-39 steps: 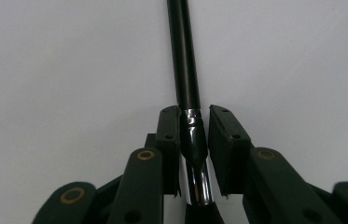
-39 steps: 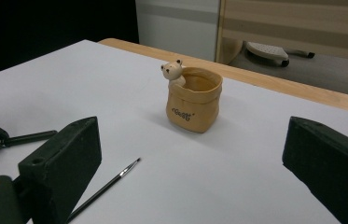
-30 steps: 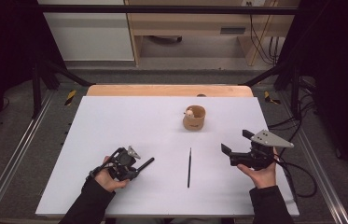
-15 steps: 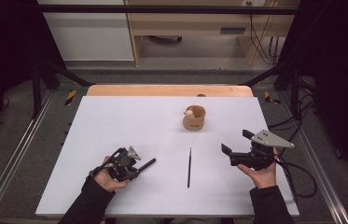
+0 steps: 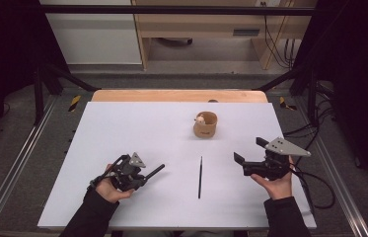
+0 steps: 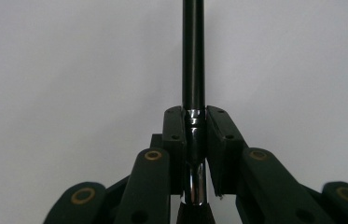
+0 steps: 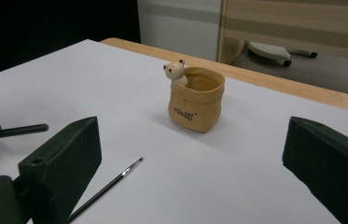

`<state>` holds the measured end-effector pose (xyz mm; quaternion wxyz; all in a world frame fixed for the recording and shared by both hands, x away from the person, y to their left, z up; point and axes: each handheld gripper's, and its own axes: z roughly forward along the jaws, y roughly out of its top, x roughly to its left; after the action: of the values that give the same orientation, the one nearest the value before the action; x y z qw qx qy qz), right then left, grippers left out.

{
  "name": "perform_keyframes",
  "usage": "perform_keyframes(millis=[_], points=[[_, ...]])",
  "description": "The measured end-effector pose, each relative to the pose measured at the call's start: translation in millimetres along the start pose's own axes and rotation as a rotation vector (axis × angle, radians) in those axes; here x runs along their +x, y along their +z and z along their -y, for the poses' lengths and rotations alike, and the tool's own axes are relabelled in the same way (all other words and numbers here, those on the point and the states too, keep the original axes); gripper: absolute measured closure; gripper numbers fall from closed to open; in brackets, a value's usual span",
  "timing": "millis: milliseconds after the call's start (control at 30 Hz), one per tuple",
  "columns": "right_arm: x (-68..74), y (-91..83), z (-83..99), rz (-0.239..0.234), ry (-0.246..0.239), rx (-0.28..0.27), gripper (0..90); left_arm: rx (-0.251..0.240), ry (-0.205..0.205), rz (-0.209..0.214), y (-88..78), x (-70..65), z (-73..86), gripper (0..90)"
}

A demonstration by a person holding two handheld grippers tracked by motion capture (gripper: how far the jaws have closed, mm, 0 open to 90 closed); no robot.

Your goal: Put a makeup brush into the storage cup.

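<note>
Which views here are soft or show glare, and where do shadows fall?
High view: evenly lit white table, dark surroundings, slightly soft. Left gripper view: the brush handle is fairly sharp, with bright glare on its metal ferrule between the left tool's jaws. Right gripper view: the pot is sharp with a faint shadow at its base, near jaws blurred.

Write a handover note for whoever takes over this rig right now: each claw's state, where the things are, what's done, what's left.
Left claw: shut on a black brush handle, held low over the white table.
Right claw: open, holding nothing, facing the bear pot.
Second brush: lies flat on the table between the two claws, untouched.
Bear pot: upright toward the far side, nothing visible inside it.
Done: one brush gripped.
Left, probably: put the held brush into the pot, then pick up the second one.
</note>
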<state>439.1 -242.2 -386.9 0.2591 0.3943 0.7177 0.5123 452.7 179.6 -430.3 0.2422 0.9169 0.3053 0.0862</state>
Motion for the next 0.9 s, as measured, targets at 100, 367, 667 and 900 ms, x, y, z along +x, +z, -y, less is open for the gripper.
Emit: perform_keyframes(millis=[100,367,667,900], points=[[0.6,0.4,-0.2,-0.002,-0.002,0.001,4.9,-0.02,0.003,0.004,-3.1,-0.2,-0.1,78.2],[2.6,0.3,-1.1,-0.006,-0.006,0.001,4.8,-0.076,0.01,0.007,-12.8,-2.7,-1.6,78.2],[6.0,1.7,-2.1,-0.017,-0.012,0.007,4.8,-0.103,0.016,0.021,-18.5,-4.7,-3.1,78.2],[9.4,3.9,-2.6,-0.026,-0.024,0.019,4.8,-0.116,0.022,0.029,-19.5,-7.1,-4.1,78.2]])
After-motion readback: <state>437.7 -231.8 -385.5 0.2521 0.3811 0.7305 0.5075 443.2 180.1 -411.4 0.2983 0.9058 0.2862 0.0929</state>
